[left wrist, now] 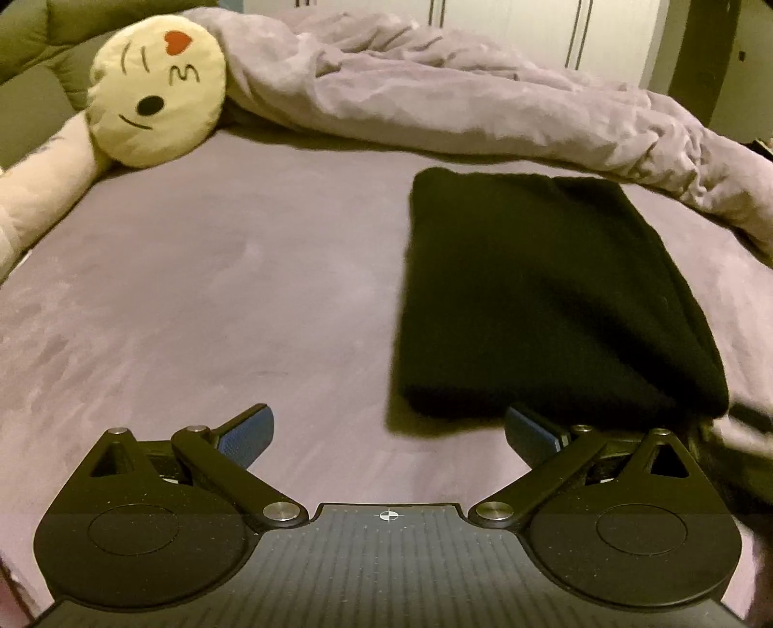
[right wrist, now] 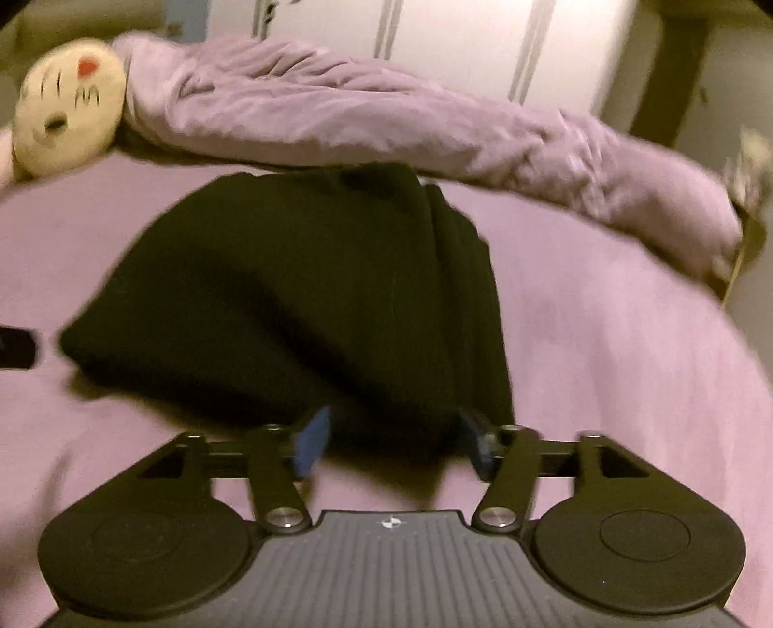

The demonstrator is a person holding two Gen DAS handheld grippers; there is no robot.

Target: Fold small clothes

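A black garment (left wrist: 531, 299) lies folded into a thick rectangle on the purple bed sheet (left wrist: 193, 290), to the right of my left gripper (left wrist: 389, 435). That gripper hovers over bare sheet, jaws wide open and empty, its right pad just short of the garment's near edge. In the right wrist view the same garment (right wrist: 299, 290) fills the middle, with layered folds along its right side. My right gripper (right wrist: 393, 442) is at the garment's near edge. Its blue pads stand apart, the cloth's edge lies between them, and neither pad presses on it.
A crumpled lilac duvet (left wrist: 435, 96) is heaped along the far side of the bed. A round cream plush cushion (left wrist: 154, 96) with a face and a red heart rests at the far left. White wardrobe doors (right wrist: 459, 43) stand behind the bed.
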